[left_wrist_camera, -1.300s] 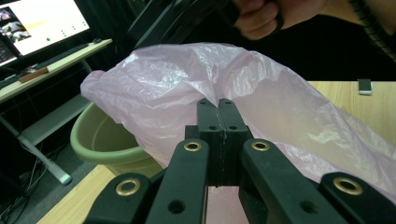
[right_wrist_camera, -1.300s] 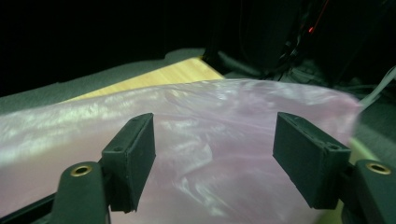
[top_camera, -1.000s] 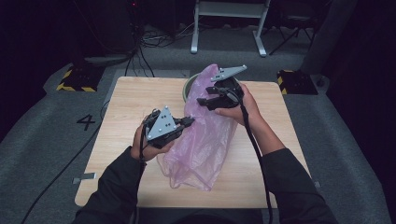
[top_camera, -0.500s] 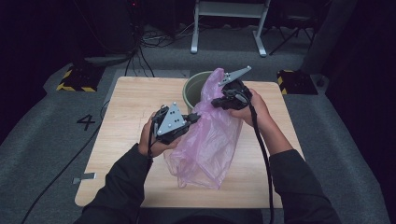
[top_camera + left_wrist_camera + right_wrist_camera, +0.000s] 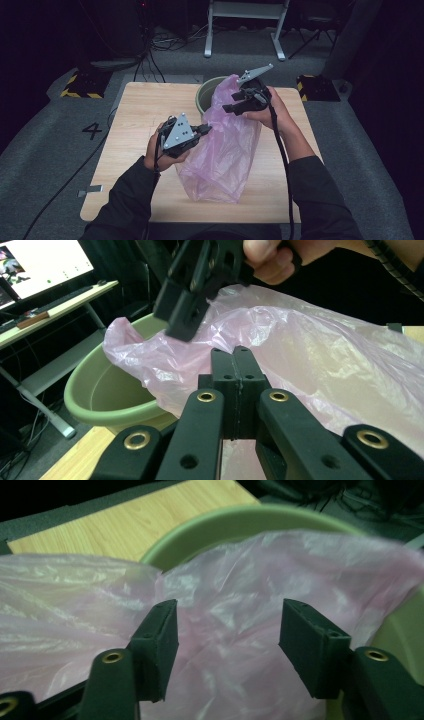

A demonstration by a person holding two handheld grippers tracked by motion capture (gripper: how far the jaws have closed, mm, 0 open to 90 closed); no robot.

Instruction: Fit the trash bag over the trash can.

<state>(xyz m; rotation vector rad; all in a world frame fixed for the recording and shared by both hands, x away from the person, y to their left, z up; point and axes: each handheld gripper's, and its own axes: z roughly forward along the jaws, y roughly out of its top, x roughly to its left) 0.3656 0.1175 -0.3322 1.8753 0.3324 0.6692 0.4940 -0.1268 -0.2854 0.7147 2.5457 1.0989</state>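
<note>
Pink bag (image 5: 227, 145) pinched in closed left gripper (image 5: 202, 131), under just-opened, empty right gripper (image 5: 235, 106)

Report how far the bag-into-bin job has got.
Done: the pink bag's top reaches the green bin's rim. In hand: the left tool is shut on the plastic, while the right tool, jaws just reopened, hovers over the bag at the bin with nothing gripped. Left: most of the bag lies on the table, not yet lining the bin.

Bag (image 5: 225, 150) on table (image 5: 135, 120), its top draped into bin (image 5: 205, 95) behind it
</note>
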